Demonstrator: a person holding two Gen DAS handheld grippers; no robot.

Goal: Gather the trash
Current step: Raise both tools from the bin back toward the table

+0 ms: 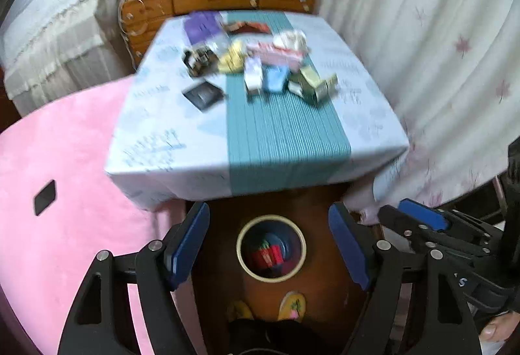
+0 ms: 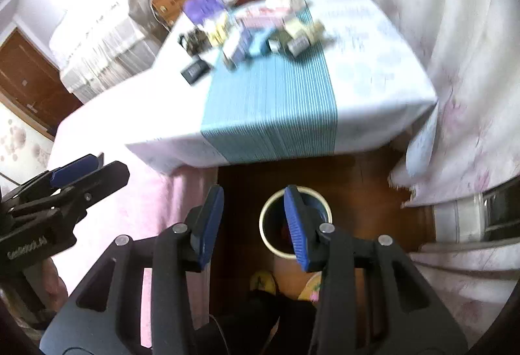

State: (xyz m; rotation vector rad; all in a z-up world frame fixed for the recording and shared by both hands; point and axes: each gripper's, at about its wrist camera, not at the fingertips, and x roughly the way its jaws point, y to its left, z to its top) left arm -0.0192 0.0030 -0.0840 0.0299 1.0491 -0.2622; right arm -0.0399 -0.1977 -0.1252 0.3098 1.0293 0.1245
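Observation:
A pile of trash lies on the far half of the cloth-covered table [image 1: 156, 140]: a purple box [image 1: 201, 26], a yellow wrapper [image 1: 232, 57], a white carton [image 1: 253, 77], a blue box [image 1: 274, 78], a green box [image 1: 312, 85] and a flat black packet [image 1: 203, 93]. On the floor before the table stands a round cream-rimmed bin [image 1: 241, 257] with a red packet [image 1: 269, 254] inside. My left gripper [image 1: 269, 225] hangs high over the bin, open and empty. My right gripper [image 2: 254, 202] is beside it, also above the bin [image 2: 265, 234], jaws partly apart with nothing between them.
A pink rug or bedspread [image 1: 65, 160] with a black square [image 1: 45, 197] lies left of the table. White flowered curtains [image 1: 422, 46] hang on the right. A wooden dresser [image 1: 211, 0] stands behind. Yellow slippers [image 1: 292, 304] show on the brown floor below.

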